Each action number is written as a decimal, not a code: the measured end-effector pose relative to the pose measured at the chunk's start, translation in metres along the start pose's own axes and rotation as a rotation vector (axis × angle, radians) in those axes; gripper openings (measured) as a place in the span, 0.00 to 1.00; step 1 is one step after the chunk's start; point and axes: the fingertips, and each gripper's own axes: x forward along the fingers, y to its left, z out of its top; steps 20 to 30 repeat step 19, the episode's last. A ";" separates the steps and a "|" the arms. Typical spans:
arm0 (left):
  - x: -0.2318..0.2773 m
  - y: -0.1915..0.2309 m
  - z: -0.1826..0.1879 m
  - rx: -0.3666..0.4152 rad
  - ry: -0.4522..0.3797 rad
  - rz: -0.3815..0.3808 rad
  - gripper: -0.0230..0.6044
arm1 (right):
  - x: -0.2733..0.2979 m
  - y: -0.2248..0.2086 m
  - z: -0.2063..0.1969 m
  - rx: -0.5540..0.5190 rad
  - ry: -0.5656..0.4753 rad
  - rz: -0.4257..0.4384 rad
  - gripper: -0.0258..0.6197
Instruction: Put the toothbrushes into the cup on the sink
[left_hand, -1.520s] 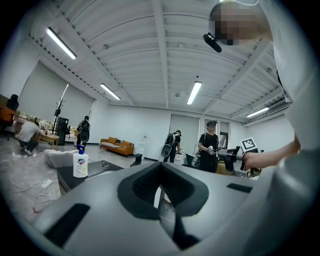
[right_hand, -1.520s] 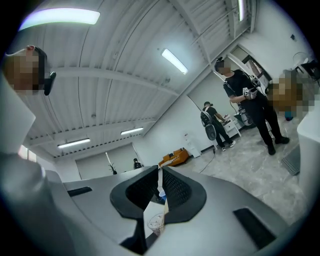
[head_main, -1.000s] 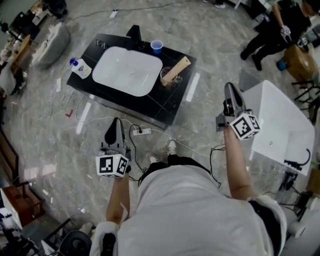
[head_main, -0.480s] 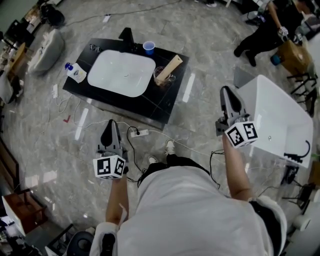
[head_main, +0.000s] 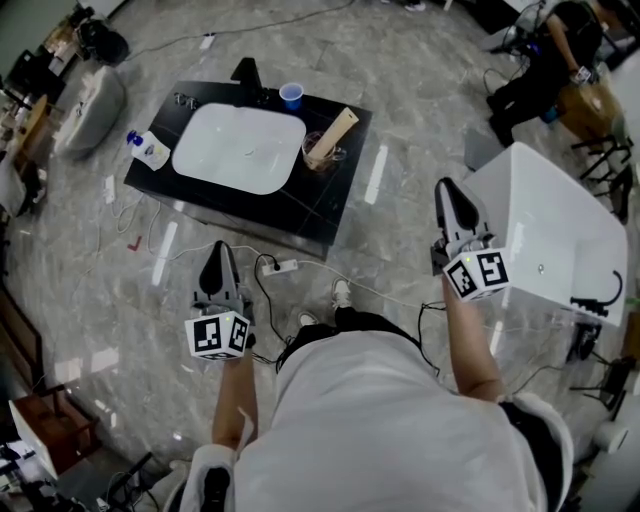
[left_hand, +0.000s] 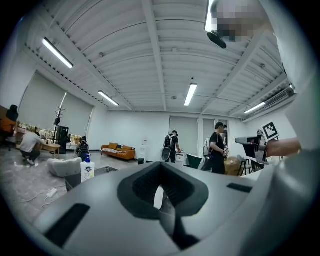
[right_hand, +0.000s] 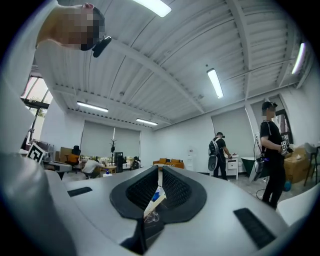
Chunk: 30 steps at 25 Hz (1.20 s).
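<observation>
Grippers are both held out in front of the person's waist, well apart from the sink, and neither is carrying anything. Left gripper has its jaws pressed together down to a thin slit, with only far wall showing through it in its own view. Right gripper is the same story: jaws pressed together and nothing pinched.

The tan toothbrush box stands tilted in a clear cup on the black counter, just beside the right edge of the basin. Through the right gripper's slit that box shows far off, lined up dead centre. A blue cup stands at the counter's back edge, near the dark faucet. A soap bottle is off the counter's left corner. The right gripper hangs next to a white table.
</observation>
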 end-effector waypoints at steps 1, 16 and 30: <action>0.000 0.000 0.000 0.001 -0.001 -0.001 0.04 | 0.000 0.002 0.000 -0.009 0.000 0.001 0.12; -0.009 0.030 0.009 0.016 -0.021 0.071 0.04 | 0.016 0.012 -0.001 -0.022 -0.004 0.002 0.12; -0.004 0.038 0.017 0.016 -0.036 0.102 0.04 | 0.029 0.010 0.003 -0.028 -0.018 0.014 0.12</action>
